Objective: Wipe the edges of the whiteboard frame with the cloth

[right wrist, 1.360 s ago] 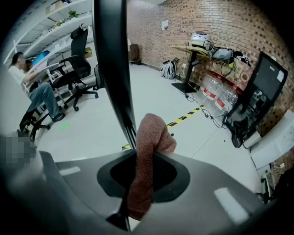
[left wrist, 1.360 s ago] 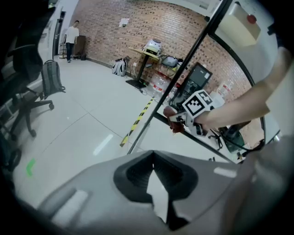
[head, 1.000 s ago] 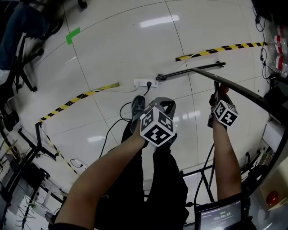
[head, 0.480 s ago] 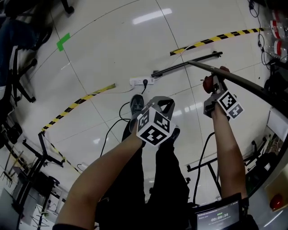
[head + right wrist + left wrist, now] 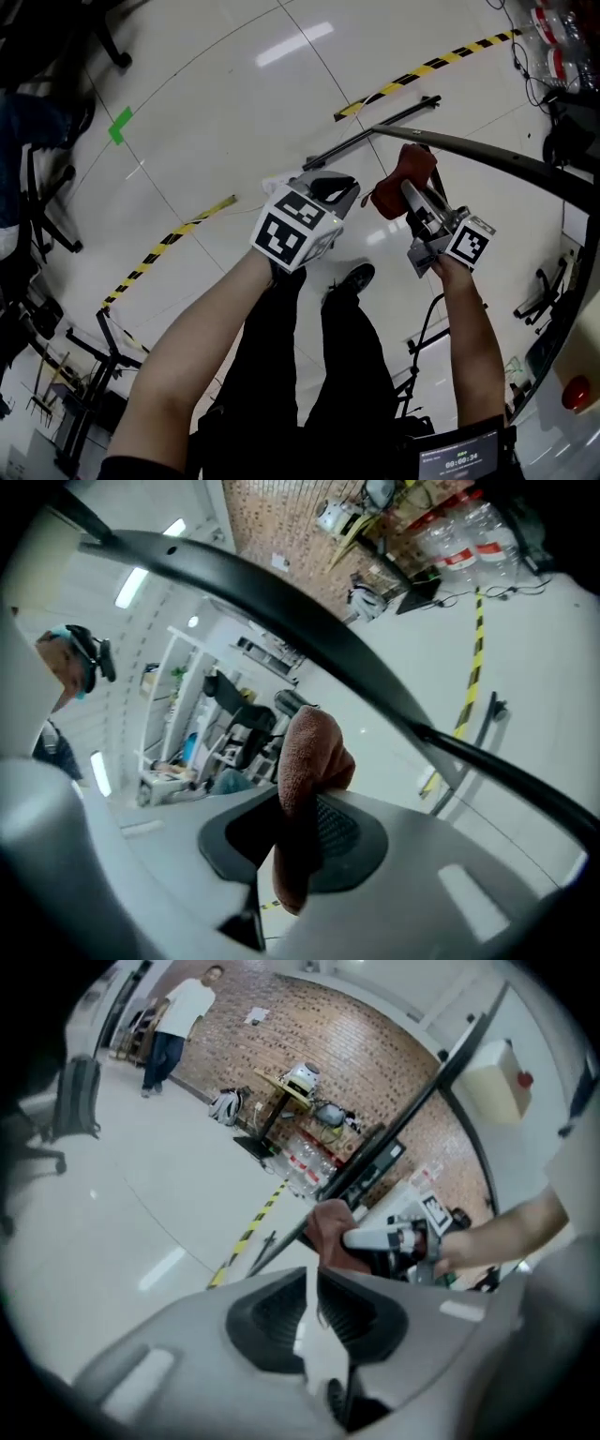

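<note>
Right claw [image 5: 300, 803] clenched on cloth [image 5: 310, 752]; left claw [image 5: 311, 1283] closed, empty.
Cloth just beside whiteboard frame [image 5: 487, 156], contact unclear; wiping apparently under way, most edges seemingly left.

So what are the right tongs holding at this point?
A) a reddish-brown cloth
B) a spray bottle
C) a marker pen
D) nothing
A: in the right gripper view the reddish-brown cloth is pinched between the pads of the right tongs, with its bunched end sticking up past them.
</note>
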